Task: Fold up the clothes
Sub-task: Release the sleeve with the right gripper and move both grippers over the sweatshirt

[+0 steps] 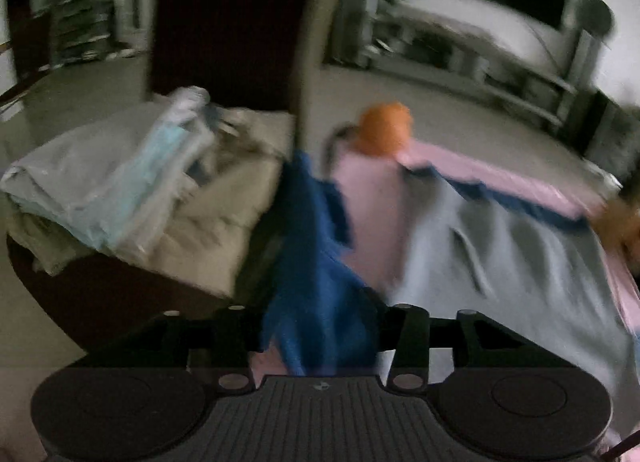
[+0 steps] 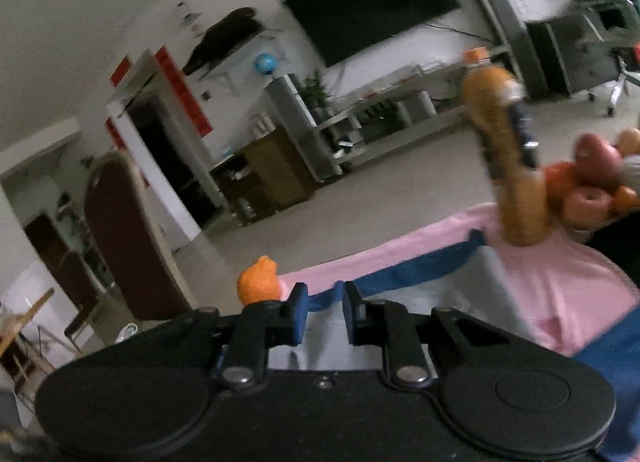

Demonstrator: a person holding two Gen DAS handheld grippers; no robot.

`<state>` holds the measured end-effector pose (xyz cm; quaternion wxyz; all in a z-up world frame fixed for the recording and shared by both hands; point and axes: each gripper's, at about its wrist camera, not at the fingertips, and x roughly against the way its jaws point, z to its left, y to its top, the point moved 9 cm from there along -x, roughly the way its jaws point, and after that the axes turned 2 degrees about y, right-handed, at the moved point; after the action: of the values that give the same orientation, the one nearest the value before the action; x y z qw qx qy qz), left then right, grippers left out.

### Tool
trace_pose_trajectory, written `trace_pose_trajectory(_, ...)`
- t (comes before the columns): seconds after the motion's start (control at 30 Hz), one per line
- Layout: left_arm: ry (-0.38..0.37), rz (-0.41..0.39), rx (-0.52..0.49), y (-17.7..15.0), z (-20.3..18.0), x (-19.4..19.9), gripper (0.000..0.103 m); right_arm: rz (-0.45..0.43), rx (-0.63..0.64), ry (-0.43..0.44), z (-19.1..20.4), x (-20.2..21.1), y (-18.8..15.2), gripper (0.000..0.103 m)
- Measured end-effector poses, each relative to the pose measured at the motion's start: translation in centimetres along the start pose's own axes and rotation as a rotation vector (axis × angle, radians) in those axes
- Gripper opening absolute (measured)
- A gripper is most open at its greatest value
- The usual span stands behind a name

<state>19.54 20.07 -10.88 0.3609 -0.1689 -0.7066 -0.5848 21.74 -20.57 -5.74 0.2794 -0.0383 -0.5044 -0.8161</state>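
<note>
The garment (image 1: pixel 500 262) I am folding, pale grey with blue trim, lies spread on the pink cloth (image 1: pixel 372 197) that covers the desk, its blue edge running away toward the far side. A bunched blue part of it (image 1: pixel 316 282) stands up between the jaws of my left gripper (image 1: pixel 320 326); the fingers are hidden behind the fabric and the picture is blurred, so I cannot tell whether they press on it. My right gripper (image 2: pixel 324 316) has its jaws narrow but parted, nothing clamped, and the blue trim (image 2: pixel 400 274) runs just beyond the tips. An orange object (image 1: pixel 384 129) sits at the far edge of the pink cloth. To the left a heap of pale clothes (image 1: pixel 120 197) rests on a dark surface. To the right stand an orange bottle (image 2: pixel 508 149) and a pile of fruit (image 2: pixel 592 181).
</note>
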Motion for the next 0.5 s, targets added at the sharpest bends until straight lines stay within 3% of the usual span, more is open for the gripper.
trace_pose_trajectory(0.1, 0.003, 0.023, 0.066, 1.7, 1.3, -4.4, 0.045, 0.062, 0.029, -0.011, 0.3, -3.6, -1.9, 0.03)
trace_pose_trajectory(0.2, -0.059, 0.085, 0.115, 2.4, 0.7, -8.4, 0.047, 0.164, 0.006, -0.053, -1.4, -5.8, -4.4, 0.031)
trace_pose_trajectory(0.3, -0.077, 0.134, 0.101, 3.1, -0.3, -11.5, 0.065, 0.237, -0.022, -0.096, -2.6, -6.8, -6.4, 0.037)
trace_pose_trajectory(0.4, -0.043, 0.162, 0.091, 3.7, -0.7, -14.4, 0.063, 0.259, -0.08, -0.105, -3.7, -6.9, -6.9, 0.046)
trace_pose_trajectory(0.47, -0.022, 0.172, 0.074, 3.7, -0.9, -15.9, 0.054, 0.269, -0.092, -0.103, -3.8, -7.1, -7.1, 0.046)
trace_pose_trajectory(0.5, -0.006, 0.176, 0.052, 3.5, -1.1, -16.6, 0.042, 0.273, -0.09, -0.105, -3.9, -7.1, -7.2, 0.046)
